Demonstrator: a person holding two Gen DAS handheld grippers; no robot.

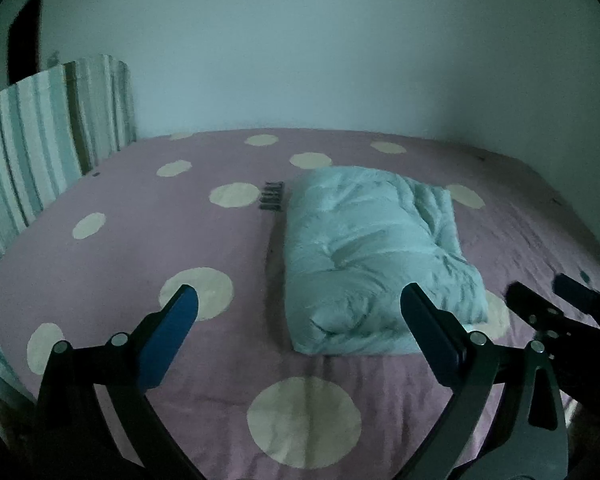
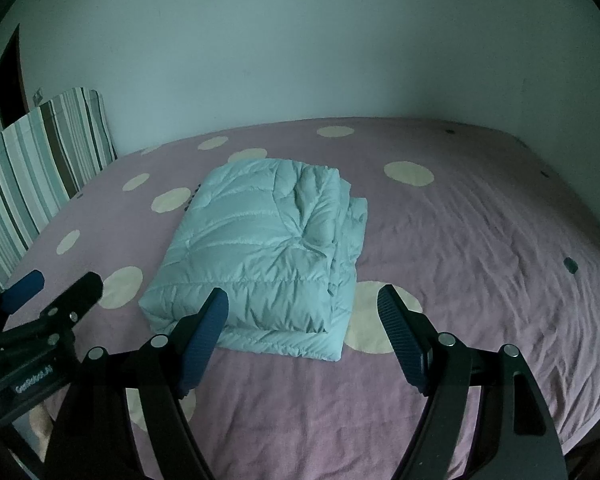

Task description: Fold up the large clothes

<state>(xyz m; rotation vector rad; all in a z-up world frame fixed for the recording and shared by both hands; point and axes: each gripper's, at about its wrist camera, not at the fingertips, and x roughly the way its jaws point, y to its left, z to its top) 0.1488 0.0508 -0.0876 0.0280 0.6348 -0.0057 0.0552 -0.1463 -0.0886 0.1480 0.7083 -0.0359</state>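
- The left gripper had its jaws spread as wide as they went, with nothing between them; only the bed sheet and the near corner of the jacket showed in the gap.
- The right gripper stood with its jaws well apart too, a little narrower than the left, and gripped nothing. The front edge of the jacket lay beyond the gap, untouched.
- The puffy pale jacket lay folded into a thick rectangle on the bed, at about 12 o'clock from the right gripper and 1 o'clock from the left. By my reading the folding was nearly or wholly done.
- Risk: the padding looked springy, so the top layer, bunched toward 1 o'clock of the bundle, could have puffed up and slid open if left unpressed.
- Risk: a jaw dipping back in could have snagged the loose edges stacked at the bundle's 3 o'clock side and dragged the fold apart.
- Risk: the two grippers sat close together, the right one at 3 o'clock in the left view; a careless swing could have knocked them together.
- A small dark object, too dim to identify, lay just beside the jacket at its 10 o'clock corner; shoving the bundle that way would have pushed onto it.
- Striped pillows stood at 10 o'clock, well clear.
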